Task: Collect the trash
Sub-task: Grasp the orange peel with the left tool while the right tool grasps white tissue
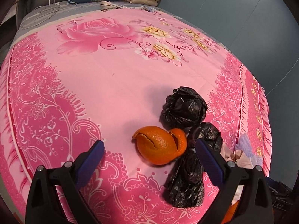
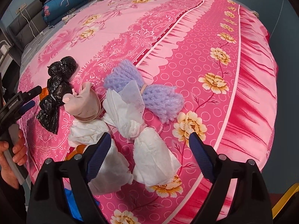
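Left wrist view has your left gripper tilted down over the bedspread, jaws wide and empty, peel lying between the tips and a black bag just inside the right finger. Right wrist view shows your right gripper pitched steeply down, jaws wide, gripping nothing, tissue at lower centre between them; your hand holds the other handle at the left edge.

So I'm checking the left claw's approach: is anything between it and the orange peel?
Nothing visible. The left claw is open with the orange peel just ahead; a black bag lies against the peel's right side.
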A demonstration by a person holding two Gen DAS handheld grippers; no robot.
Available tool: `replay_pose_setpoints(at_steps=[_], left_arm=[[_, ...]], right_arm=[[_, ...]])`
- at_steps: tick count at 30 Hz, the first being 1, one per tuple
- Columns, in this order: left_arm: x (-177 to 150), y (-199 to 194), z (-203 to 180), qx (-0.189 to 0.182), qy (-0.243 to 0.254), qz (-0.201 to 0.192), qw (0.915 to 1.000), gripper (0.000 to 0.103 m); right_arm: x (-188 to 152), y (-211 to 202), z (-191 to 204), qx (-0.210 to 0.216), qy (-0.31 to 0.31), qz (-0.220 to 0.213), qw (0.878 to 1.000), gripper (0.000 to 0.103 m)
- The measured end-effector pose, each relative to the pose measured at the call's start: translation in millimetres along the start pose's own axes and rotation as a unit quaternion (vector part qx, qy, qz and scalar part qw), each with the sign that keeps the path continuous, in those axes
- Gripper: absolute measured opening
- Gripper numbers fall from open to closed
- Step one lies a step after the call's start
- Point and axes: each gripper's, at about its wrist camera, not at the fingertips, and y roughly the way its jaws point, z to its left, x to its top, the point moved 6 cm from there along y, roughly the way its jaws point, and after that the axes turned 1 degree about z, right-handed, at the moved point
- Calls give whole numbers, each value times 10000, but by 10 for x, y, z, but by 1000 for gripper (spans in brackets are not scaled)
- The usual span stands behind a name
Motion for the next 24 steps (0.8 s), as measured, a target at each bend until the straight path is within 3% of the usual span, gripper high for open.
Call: replay_pose_setpoints(at_steps=[3, 6, 10, 15, 21, 24], left_arm=[[-31, 95, -10, -111, 2, 143, 9998, 79], [-46, 148, -14, -227, -29, 172, 9996, 73], [-31, 175, -40, -506, -99, 241, 9984, 53], [-25, 185, -76, -513, 28, 212, 9985, 45], [-20, 142, -40, -656, -47, 215, 9976, 38], [-29, 108, -3, -670, -140, 204, 9974, 37]], right_arm=[[-14, 85, 16, -42, -51, 78, 9999, 78], [-37, 166, 29, -36, -70, 185, 9998, 73], [-44, 243, 35, -38, -39, 274, 9996, 64], [-50, 286, 71, -123, -141, 316, 9993, 53], [-40, 281, 85, -213, -239, 297, 9990, 25], [-40, 251, 105, -228, -269, 252, 9991, 22]])
